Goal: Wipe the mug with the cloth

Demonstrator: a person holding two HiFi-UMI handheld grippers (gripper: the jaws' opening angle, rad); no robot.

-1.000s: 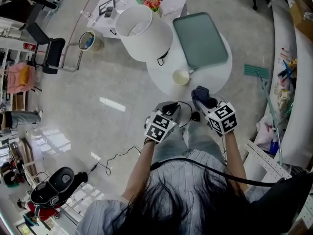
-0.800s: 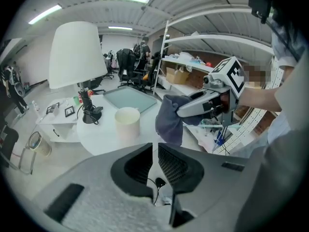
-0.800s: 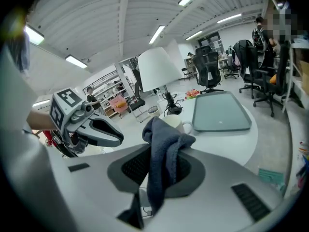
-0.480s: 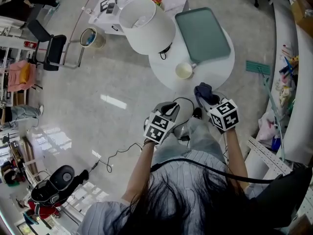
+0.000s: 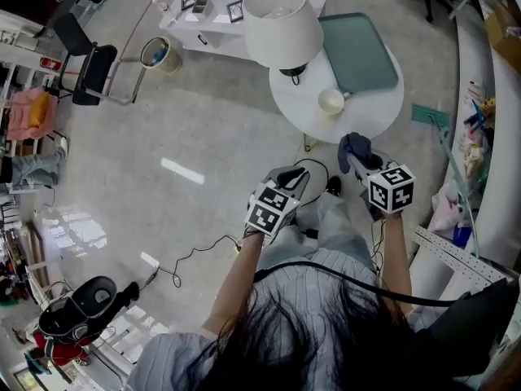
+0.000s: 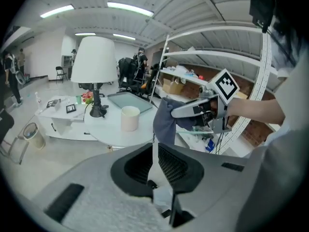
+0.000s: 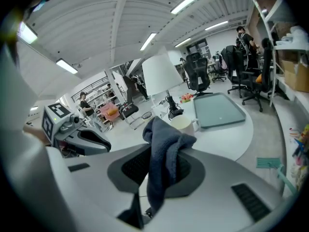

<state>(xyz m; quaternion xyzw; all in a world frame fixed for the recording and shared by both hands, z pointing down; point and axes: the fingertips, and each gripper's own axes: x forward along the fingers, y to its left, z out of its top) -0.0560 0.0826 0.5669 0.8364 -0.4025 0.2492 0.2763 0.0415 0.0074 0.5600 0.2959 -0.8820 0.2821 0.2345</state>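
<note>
Pale glossy floor spreads round a round white table (image 5: 370, 120), which carries a lamp (image 5: 282, 23) with a white shade, a green tray (image 5: 358, 51) and the mug (image 5: 330, 102). Cream in colour, the mug stands upright on the bare part of the table, mouth up and long axis vertical, between the lamp's foot and the tray's near corner. Its handle points towards the tray and lies just beside that corner. Nothing touches the mug.

The right gripper (image 5: 364, 163) is clenched on the cloth (image 5: 352, 143) — a dark blue-grey one. From the right gripper view the cloth bunches in a lump above the jaws, and its tail runs straight down between them, so its long axis follows the jaws. It hangs off the table, just outside the edge nearest the person, near the mug but apart from it. The gripper points towards the table, with the mug straight ahead of it.

The left gripper (image 5: 291, 177) hangs lower and to the left, over the floor and well clear of the table's edge. Its jaws are drawn together with only a sliver of light between them, and they grasp nothing. It also points towards the table — its own view shows the mug ahead and the cloth-bearing right gripper at the right.
</note>
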